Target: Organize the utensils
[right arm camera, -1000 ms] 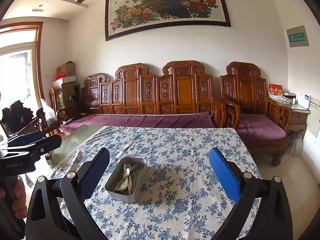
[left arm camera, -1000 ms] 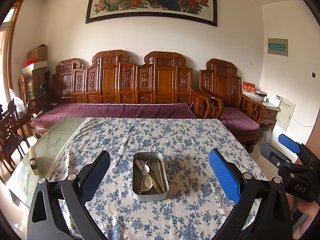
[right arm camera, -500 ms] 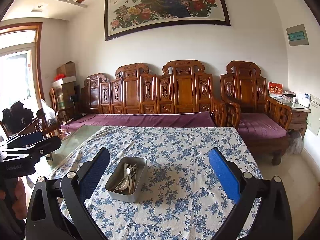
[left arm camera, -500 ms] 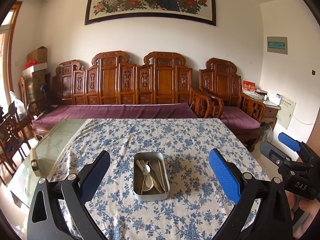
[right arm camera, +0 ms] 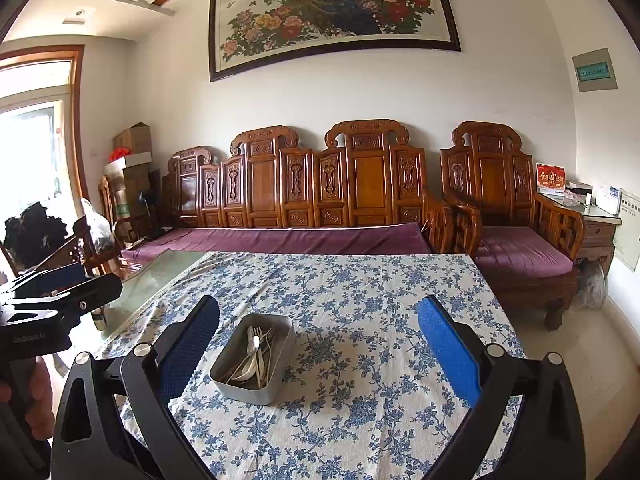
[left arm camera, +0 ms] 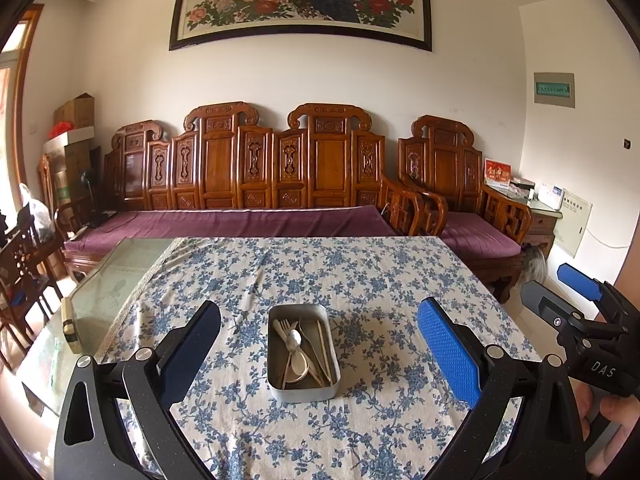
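A metal rectangular tin (left arm camera: 303, 391) sits on the blue-flowered tablecloth (left arm camera: 320, 280). It holds a fork, a spoon (left arm camera: 295, 340), chopsticks and other utensils. My left gripper (left arm camera: 318, 344) is open and empty, held above and in front of the tin. In the right wrist view the tin (right arm camera: 252, 388) lies left of centre. My right gripper (right arm camera: 318, 344) is open and empty, to the right of the tin. Each gripper also shows at the edge of the other's view: the right one (left arm camera: 576, 296) and the left one (right arm camera: 60, 284).
The cloth covers a glass-topped table (left arm camera: 108, 292); a small block (left arm camera: 70, 324) lies on the bare glass at the left. A carved wooden sofa (left arm camera: 260, 184) with purple cushions stands behind the table, an armchair (left arm camera: 460, 208) at the right.
Both views have drifted only slightly; the tin and the utensils have not moved. Both grippers stay open.
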The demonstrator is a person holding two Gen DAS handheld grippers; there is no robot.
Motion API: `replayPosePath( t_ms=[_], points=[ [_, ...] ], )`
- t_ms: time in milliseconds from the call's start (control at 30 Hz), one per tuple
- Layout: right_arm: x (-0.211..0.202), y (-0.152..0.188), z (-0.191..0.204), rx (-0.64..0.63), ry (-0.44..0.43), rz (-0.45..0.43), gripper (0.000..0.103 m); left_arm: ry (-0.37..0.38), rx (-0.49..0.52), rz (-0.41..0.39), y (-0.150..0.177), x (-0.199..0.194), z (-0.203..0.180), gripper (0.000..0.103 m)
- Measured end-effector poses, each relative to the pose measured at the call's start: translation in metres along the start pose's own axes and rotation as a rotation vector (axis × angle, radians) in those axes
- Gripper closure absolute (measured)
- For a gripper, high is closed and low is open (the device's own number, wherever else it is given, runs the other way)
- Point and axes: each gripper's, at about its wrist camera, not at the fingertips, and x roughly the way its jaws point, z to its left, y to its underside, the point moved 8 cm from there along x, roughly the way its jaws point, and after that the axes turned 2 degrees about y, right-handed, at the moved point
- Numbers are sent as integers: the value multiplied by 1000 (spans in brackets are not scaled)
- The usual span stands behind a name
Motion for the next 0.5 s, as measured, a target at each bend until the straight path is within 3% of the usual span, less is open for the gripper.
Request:
replayPosePath(
  t_ms=[500],
  points=[
    [-1, 1, 0, 2, -1, 0, 3, 3, 1, -7, -2, -2, -1, 8]
  ],
)
